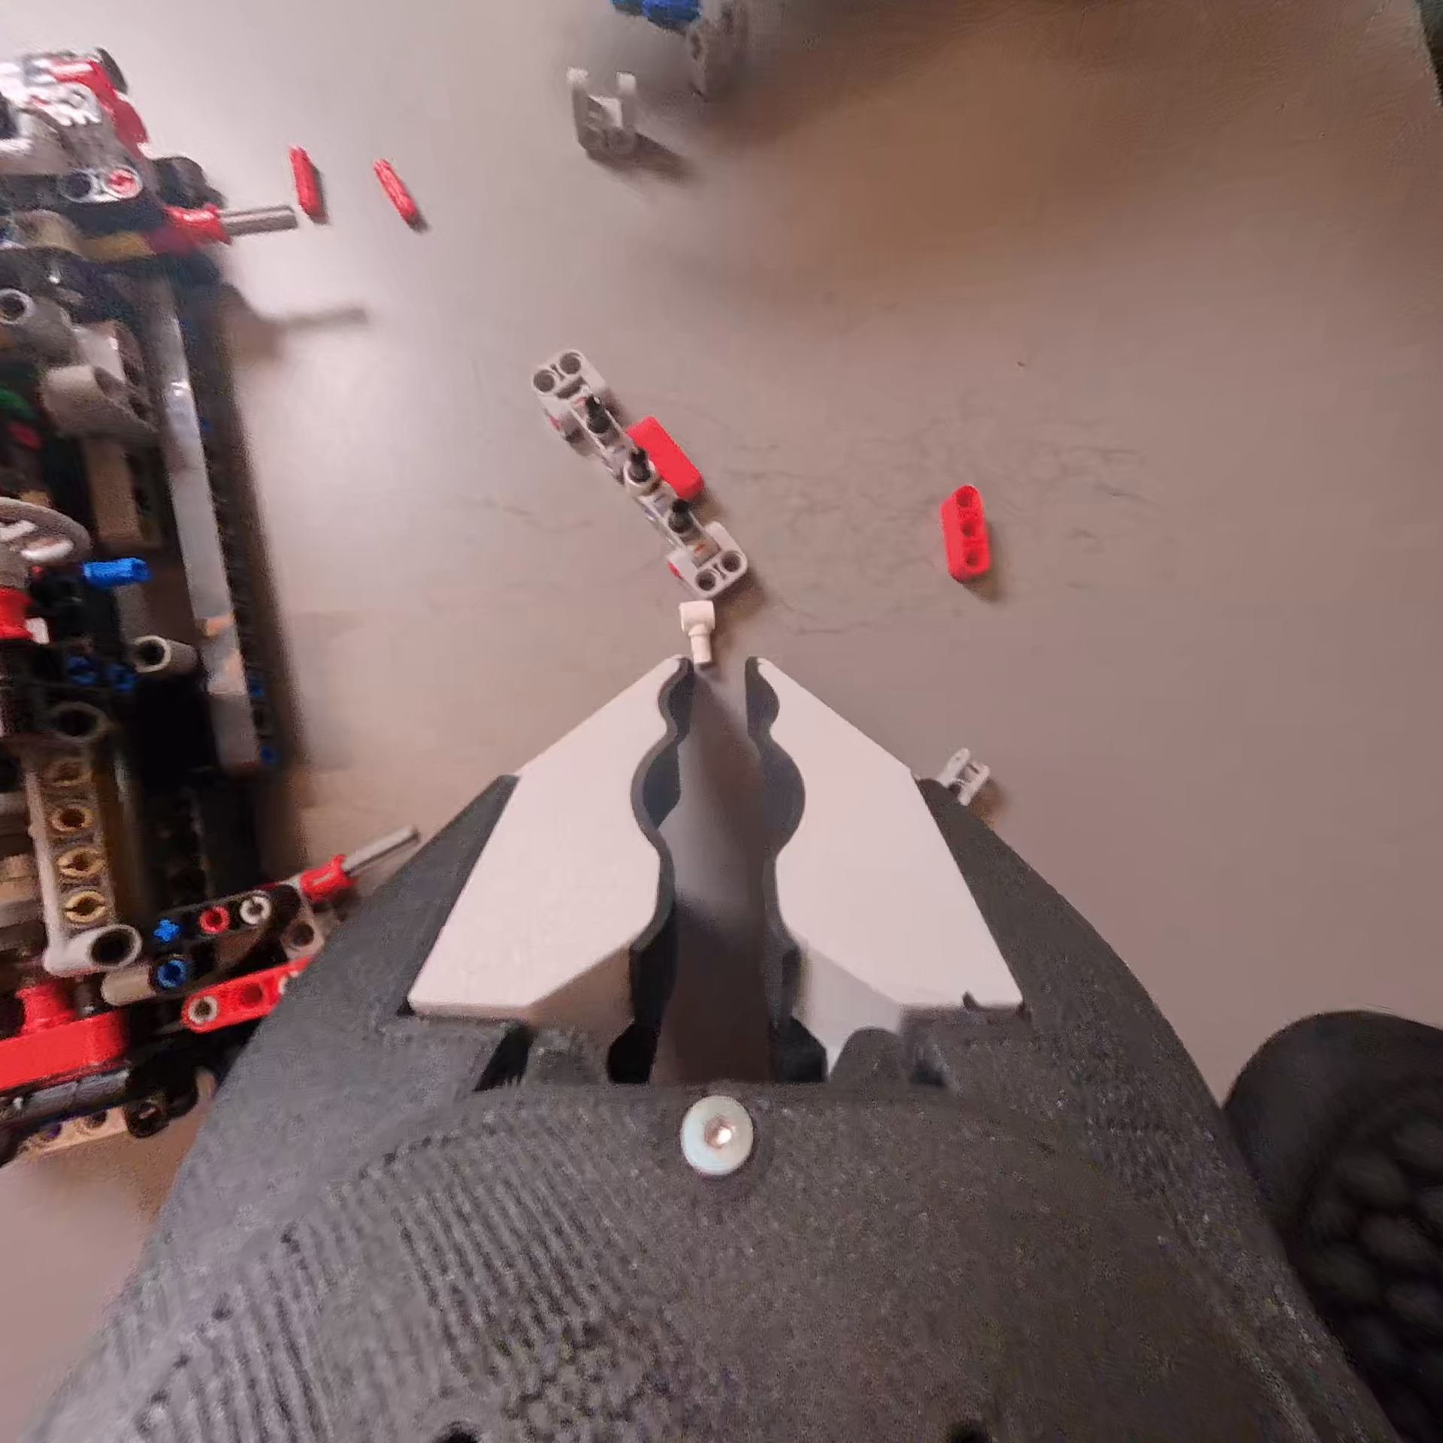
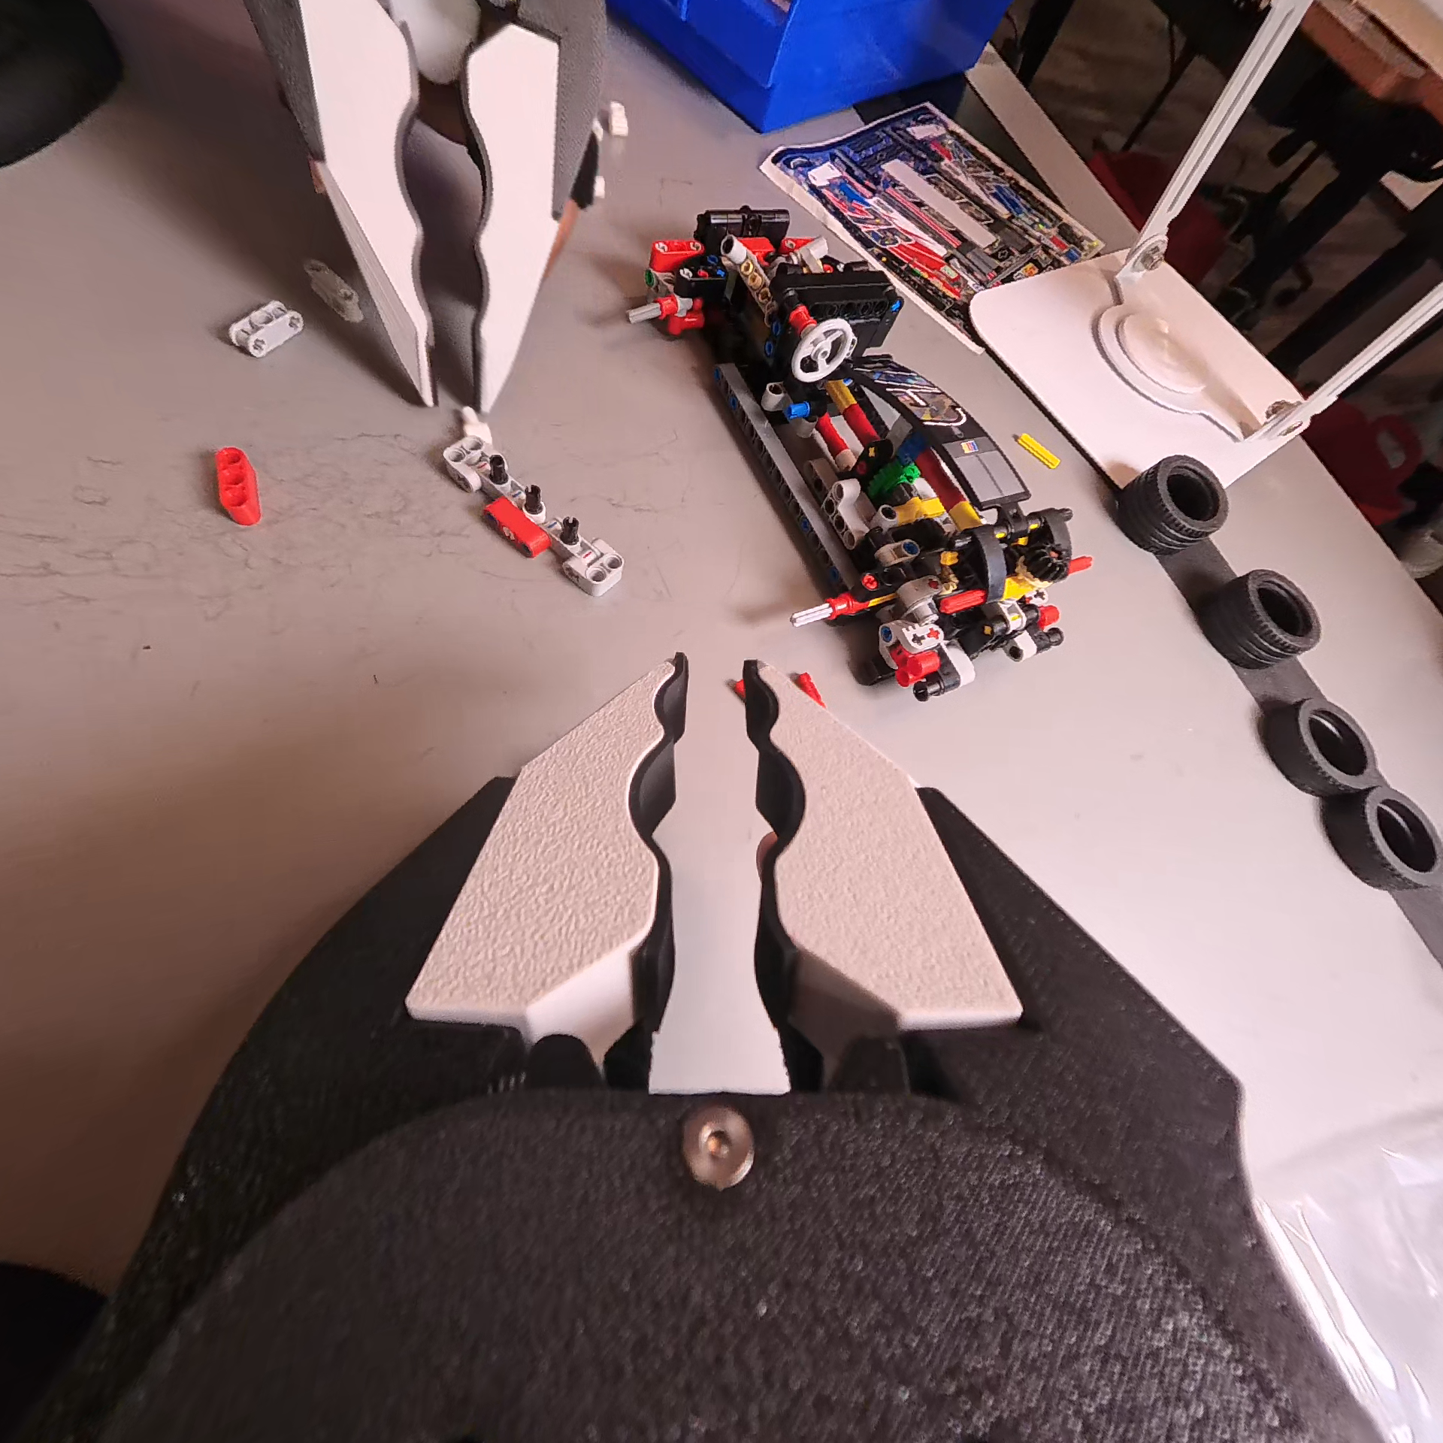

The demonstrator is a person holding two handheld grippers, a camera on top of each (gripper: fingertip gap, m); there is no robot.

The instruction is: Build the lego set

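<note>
The left gripper [image 1: 717, 662] has its fingers a narrow gap apart and holds nothing; a small white pin [image 1: 697, 628] lies on the tabletop [image 1: 1093, 312] just off the tips, whether touching I cannot tell. The right wrist view shows this gripper [image 2: 455, 402] from the front, tips down right by the pin [image 2: 474, 424]. The right gripper [image 2: 715, 664] is likewise slightly open and empty, hovering low over the tabletop [image 2: 234, 703] with two small red pieces [image 2: 809, 687] just beyond its right fingertip.

Just past the pin lies a grey beam [image 1: 636, 468] with three black pegs standing up and a red block [image 1: 665, 456] against one side; in the right view the beam [image 2: 533, 515] runs diagonally between the two grippers. A red three-hole link [image 1: 968, 532] sits apart from it. The car chassis [image 2: 859, 461], black, grey, red and yellow with a white steering wheel, lies right of the beam.

Only the right view shows four black tyres [image 2: 1257, 617] in a row, a sticker sheet [image 2: 937, 211], a blue bin [image 2: 804, 47] and a white stand [image 2: 1132, 351]. Only the left view shows two thin red pieces [image 1: 351, 187] lying beside the chassis [image 1: 101, 625].
</note>
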